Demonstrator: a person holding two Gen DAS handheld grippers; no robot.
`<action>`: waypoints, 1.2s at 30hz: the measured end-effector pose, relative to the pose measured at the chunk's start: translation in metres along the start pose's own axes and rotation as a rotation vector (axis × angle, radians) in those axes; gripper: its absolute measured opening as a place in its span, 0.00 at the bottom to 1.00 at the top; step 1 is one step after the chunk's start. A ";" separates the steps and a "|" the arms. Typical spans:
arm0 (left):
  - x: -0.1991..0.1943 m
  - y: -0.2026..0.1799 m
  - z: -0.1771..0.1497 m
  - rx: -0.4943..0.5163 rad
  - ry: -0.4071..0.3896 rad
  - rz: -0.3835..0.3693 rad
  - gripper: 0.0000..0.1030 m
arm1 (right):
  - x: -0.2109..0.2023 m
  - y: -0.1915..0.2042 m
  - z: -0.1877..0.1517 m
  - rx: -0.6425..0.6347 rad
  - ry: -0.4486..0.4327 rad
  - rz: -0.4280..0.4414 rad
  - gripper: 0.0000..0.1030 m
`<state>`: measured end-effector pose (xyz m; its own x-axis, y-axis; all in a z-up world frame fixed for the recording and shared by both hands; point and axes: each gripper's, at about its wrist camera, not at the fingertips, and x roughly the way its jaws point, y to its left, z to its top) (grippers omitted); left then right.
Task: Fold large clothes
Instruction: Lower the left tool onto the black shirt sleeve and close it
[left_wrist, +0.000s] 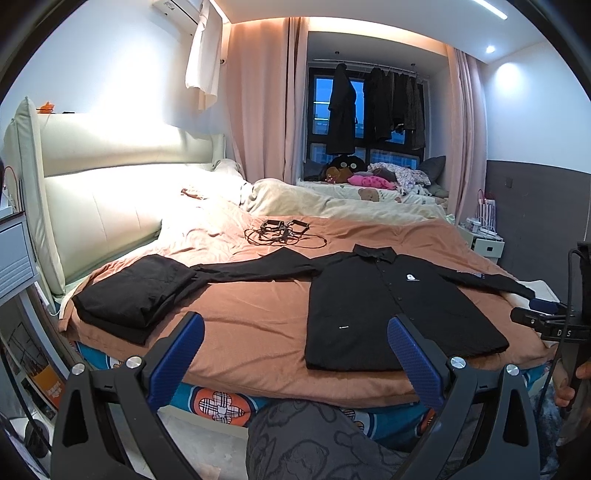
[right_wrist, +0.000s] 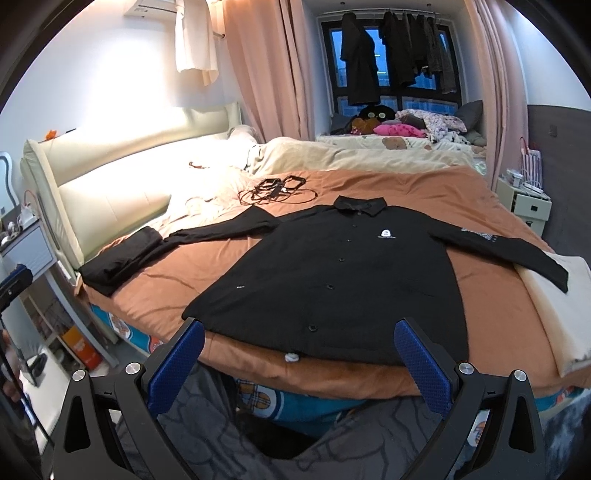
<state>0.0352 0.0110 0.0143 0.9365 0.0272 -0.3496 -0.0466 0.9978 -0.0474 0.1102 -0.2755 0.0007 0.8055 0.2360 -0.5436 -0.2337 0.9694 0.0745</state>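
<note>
A black long-sleeved button shirt (right_wrist: 343, 273) (left_wrist: 388, 302) lies flat and face up on the orange-brown bedspread (right_wrist: 369, 181) (left_wrist: 251, 310), collar away from me, both sleeves spread out sideways. A folded black garment (left_wrist: 136, 291) (right_wrist: 122, 256) rests at the bed's left corner, under the left sleeve's end. My left gripper (left_wrist: 295, 328) hovers open before the bed's near edge, between the folded garment and the shirt. My right gripper (right_wrist: 299, 334) is open too, just short of the shirt's hem, with nothing between its fingers. The right gripper's body (left_wrist: 554, 321) shows at the right edge of the left wrist view.
A tangle of black cables and small devices (right_wrist: 277, 190) lies behind the collar. A cream duvet (right_wrist: 351, 155) is bunched at the far side, a padded headboard (right_wrist: 110, 173) on the left. A white nightstand (right_wrist: 528, 206) stands at the right. A person's patterned trousers (right_wrist: 280, 435) are below.
</note>
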 end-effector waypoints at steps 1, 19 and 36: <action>0.003 0.001 0.001 -0.002 0.004 0.002 0.99 | 0.006 0.000 0.002 -0.001 0.005 -0.002 1.00; 0.113 0.028 0.017 -0.082 0.148 -0.009 0.99 | 0.104 -0.022 0.039 0.034 0.090 -0.012 1.00; 0.237 0.065 0.038 -0.146 0.273 -0.017 0.99 | 0.209 -0.035 0.074 0.070 0.164 -0.021 1.00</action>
<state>0.2668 0.0846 -0.0361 0.8107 -0.0266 -0.5849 -0.0993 0.9782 -0.1822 0.3272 -0.2554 -0.0541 0.7086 0.2074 -0.6744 -0.1751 0.9776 0.1167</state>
